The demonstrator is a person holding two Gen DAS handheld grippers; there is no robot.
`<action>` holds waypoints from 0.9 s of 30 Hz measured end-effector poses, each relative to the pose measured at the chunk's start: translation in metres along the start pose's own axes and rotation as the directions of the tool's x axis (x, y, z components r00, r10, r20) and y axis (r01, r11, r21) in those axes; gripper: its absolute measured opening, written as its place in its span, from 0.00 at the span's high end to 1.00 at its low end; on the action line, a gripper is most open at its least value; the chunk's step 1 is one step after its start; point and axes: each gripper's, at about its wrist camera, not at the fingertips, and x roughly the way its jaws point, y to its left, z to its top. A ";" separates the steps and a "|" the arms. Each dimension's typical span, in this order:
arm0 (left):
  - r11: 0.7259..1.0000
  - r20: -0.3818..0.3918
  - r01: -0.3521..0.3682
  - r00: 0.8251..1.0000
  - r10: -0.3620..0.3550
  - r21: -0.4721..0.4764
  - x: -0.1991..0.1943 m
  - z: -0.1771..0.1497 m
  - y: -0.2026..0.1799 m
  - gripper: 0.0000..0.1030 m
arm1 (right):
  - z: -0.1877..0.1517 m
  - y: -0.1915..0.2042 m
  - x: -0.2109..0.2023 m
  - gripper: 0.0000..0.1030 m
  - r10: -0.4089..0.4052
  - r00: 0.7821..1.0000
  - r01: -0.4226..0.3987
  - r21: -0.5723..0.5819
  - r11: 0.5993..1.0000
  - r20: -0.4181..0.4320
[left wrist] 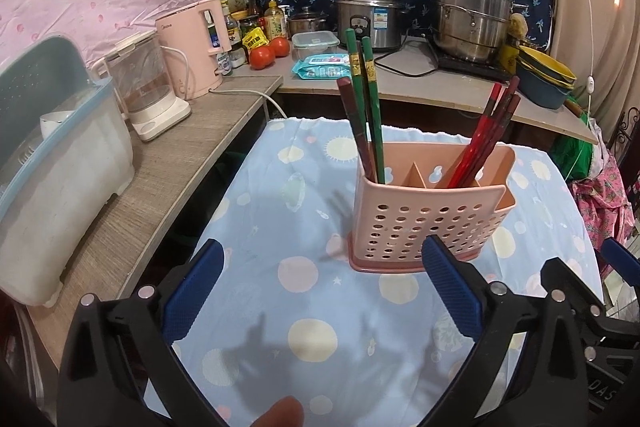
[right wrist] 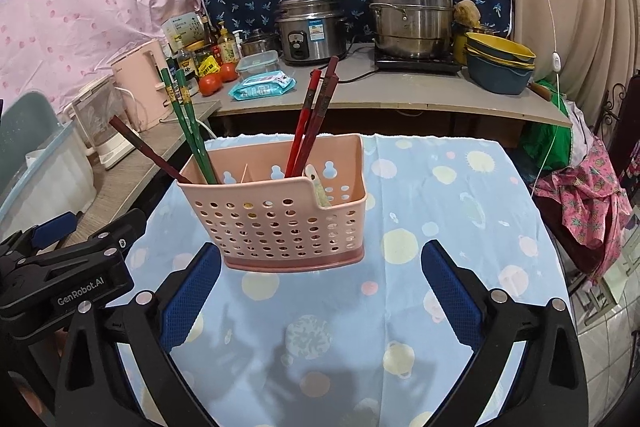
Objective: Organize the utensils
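A pink perforated utensil holder (left wrist: 424, 223) (right wrist: 280, 223) stands on the blue dotted tablecloth (left wrist: 280, 211). Its left compartment holds green chopsticks (left wrist: 370, 99) (right wrist: 190, 123) and a dark brown chopstick (right wrist: 144, 147). Red and brown chopsticks (left wrist: 486, 135) (right wrist: 308, 119) lean in the right compartment, beside a pale spoon (right wrist: 318, 187). My left gripper (left wrist: 322, 255) is open just in front of the holder's left side, with nothing between its blue pads. My right gripper (right wrist: 320, 255) is open too, a little in front of the holder's base, touching nothing.
To the left is a wooden counter (left wrist: 168, 187) with a lidded plastic box (left wrist: 60, 167), a clear jug and a pink kettle (left wrist: 196, 47). On the back shelf are a rice cooker (right wrist: 312, 31), a steel steamer pot (right wrist: 412, 15), stacked bowls (right wrist: 500, 67), tomatoes and a wipes pack. Clothes hang at right.
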 end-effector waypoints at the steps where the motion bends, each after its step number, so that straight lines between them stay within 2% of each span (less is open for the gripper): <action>1: 1.000 0.000 -0.003 1.000 0.003 -0.001 0.000 -0.001 0.000 0.08 | -0.001 -0.001 -0.001 0.06 0.001 1.000 -0.001 0.002 1.000 -0.001; 15: 1.000 0.002 -0.029 1.000 0.029 -0.005 -0.003 -0.010 0.002 0.08 | -0.010 -0.006 -0.004 0.06 -0.021 1.000 0.021 -0.007 1.000 -0.004; 27: 1.000 -0.004 -0.008 1.000 0.008 -0.010 -0.003 -0.015 0.001 0.08 | -0.017 -0.007 -0.003 0.06 -0.022 1.000 0.022 -0.013 1.000 -0.016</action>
